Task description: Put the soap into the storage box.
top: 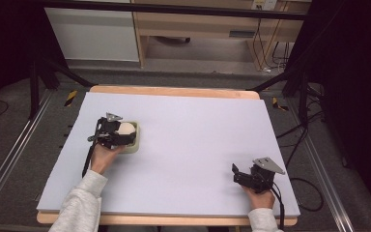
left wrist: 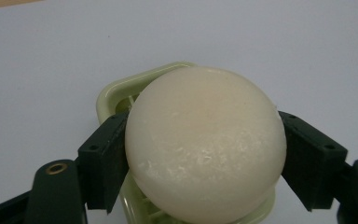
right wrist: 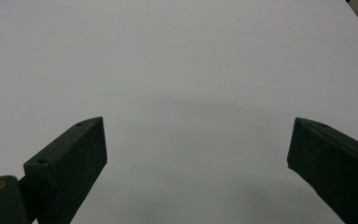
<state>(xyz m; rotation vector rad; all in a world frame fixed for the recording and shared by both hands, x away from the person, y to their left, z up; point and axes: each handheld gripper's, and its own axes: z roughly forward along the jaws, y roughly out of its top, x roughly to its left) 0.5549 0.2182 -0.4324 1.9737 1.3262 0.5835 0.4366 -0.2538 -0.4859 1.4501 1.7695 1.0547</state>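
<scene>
A round, cream-white bar of soap (left wrist: pixel 205 144) sits between the two black jaws of my left gripper (left wrist: pixel 204 161), which press on its left and right sides. It is just above a pale green soap dish (left wrist: pixel 114 92) with a ribbed floor. From above, the soap (top: pixel 126 128) and dish (top: pixel 136 144) are at the mat's left, with the left gripper (top: pixel 121 135) over the dish. My right gripper (top: pixel 235 174) rests near the front right corner. Its jaws (right wrist: pixel 198 144) stand wide apart over bare mat, nothing between them.
A pale lilac mat (top: pixel 198 130) covers the wooden table (top: pixel 174 91). Black frame legs (top: pixel 34 92) and cables (top: pixel 299 140) stand on the floor to either side, with cabinets (top: pixel 198 24) behind the far edge.
</scene>
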